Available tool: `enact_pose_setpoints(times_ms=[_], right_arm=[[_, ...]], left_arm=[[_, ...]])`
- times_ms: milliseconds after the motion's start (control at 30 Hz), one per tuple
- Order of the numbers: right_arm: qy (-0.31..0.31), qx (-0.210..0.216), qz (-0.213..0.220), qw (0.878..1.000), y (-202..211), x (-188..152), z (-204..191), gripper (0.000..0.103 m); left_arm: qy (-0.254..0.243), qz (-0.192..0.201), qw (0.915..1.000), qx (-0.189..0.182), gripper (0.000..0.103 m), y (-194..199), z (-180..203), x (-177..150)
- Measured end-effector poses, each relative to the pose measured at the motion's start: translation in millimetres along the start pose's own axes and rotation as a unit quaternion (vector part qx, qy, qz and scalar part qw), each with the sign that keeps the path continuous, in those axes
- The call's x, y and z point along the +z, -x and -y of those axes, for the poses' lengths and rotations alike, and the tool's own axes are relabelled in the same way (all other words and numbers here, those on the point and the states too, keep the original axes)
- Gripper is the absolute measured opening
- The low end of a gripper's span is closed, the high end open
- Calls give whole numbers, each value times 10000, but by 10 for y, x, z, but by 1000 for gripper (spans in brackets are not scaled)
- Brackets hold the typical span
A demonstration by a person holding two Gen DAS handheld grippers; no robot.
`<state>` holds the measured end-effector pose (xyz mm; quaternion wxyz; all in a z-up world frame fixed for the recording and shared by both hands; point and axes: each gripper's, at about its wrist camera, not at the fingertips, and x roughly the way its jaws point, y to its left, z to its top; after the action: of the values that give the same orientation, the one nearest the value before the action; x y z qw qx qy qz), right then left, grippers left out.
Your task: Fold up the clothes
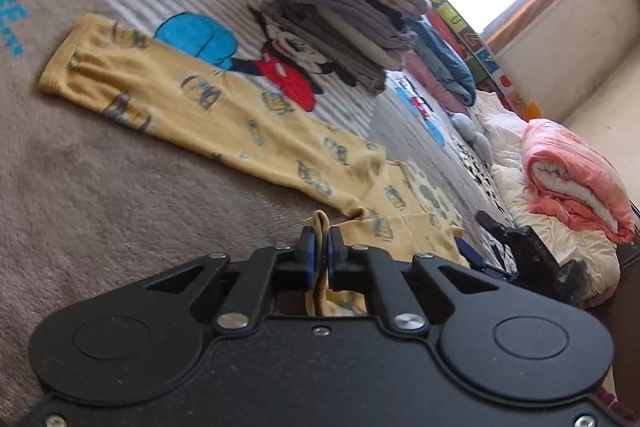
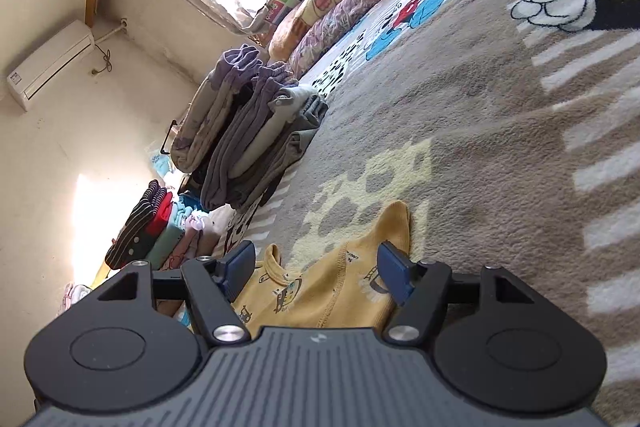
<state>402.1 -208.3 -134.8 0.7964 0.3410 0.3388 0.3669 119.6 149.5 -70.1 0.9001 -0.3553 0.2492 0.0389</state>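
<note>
On the bed's brown cartoon blanket (image 1: pixel 100 187), toward its near edge, a yellow printed garment (image 1: pixel 224 107) lies partly spread, one long sleeve or leg running out flat toward the far left. The left hand-held gripper (image 1: pixel 320 255) is closed tight, its blue pads pinching a raised fold of the yellow cloth at the garment's near end. The right hand-held gripper (image 2: pixel 318 267) stands well apart at the jaws, with the yellow garment (image 2: pixel 328 287) bunched between its fingers (image 2: pixel 394 269); the pads do not appear to press on the cloth, so it seems to hold nothing yet.

Judging by this, the work is at an early step on this piece: getting hold of it at two points so it can be lifted, straightened and doubled over. The next move likely calls for the right hand-held gripper to close on an edge of the cloth level with the left's pinch, then both to draw the fabric taut. Stacks of folded clothes (image 1: pixel 344 27) sit nearer the far edge of the bed.
</note>
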Motion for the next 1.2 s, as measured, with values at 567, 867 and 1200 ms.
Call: enact_pose_setpoints(times_ms=[567, 867, 1200], right_arm=[[-593, 565, 177, 9965, 88, 27, 233, 62], [-741, 684, 224, 9947, 102, 34, 283, 59], [-688, 557, 239, 9958, 90, 25, 271, 54]], left_arm=[[-3908, -781, 8883, -2284, 3, 100, 1309, -1135], [-4249, -979, 8665, -2429, 3, 76, 1337, -1222], [-4996, -1165, 8295, -2210, 3, 49, 1377, -1450]])
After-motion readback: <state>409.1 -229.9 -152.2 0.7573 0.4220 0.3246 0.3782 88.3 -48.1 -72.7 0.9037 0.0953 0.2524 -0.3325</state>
